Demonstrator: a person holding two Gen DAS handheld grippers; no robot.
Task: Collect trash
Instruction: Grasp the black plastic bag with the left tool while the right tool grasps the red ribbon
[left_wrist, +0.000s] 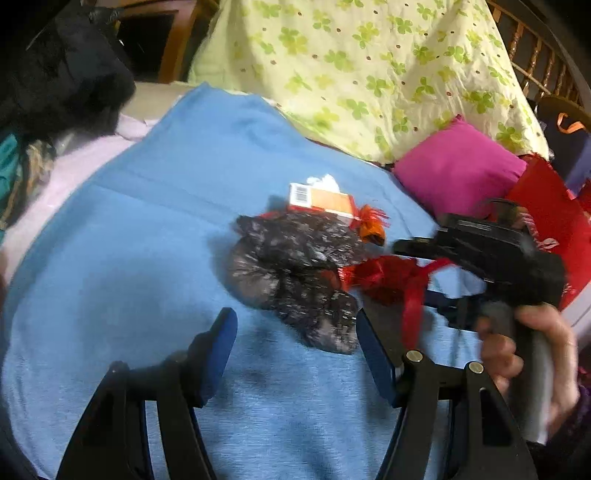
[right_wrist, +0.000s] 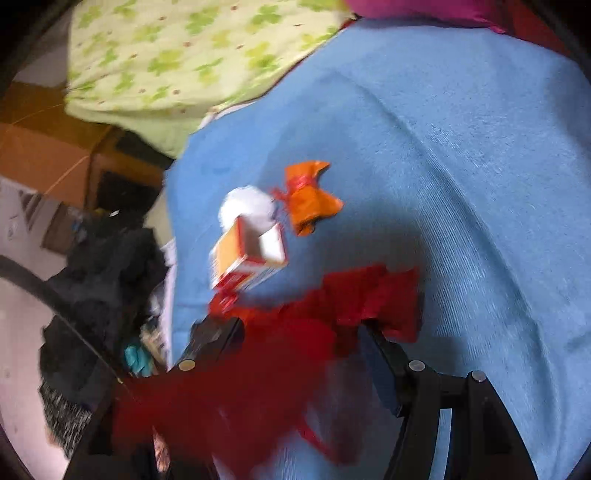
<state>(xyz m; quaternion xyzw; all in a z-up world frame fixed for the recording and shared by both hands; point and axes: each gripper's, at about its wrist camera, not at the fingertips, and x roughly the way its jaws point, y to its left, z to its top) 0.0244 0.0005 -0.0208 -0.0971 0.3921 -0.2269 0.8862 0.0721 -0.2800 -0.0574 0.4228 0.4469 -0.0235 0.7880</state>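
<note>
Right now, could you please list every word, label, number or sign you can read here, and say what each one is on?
No text can be read in either view.
Small orange and white box: a barcode on its white end, digits too small to read.
The same box in the right wrist view: red and white print on its side, blurred.

1. Dark speckled plastic bag: crumpled, black with pale flecks, lying flat on the blue cloth at the centre of the left wrist view.
2. Small carton: orange and white, barcode on one end, lying just behind the bag. In the right wrist view its open end faces the camera, centre left.
3. White wad: soft, tissue-like, touching the carton's far side.
4. Orange wrapper: twisted, crinkled, just right of the carton.
5. Red crumpled material: with trailing ribbon, blurred, lower centre; contact unclear.
</note>
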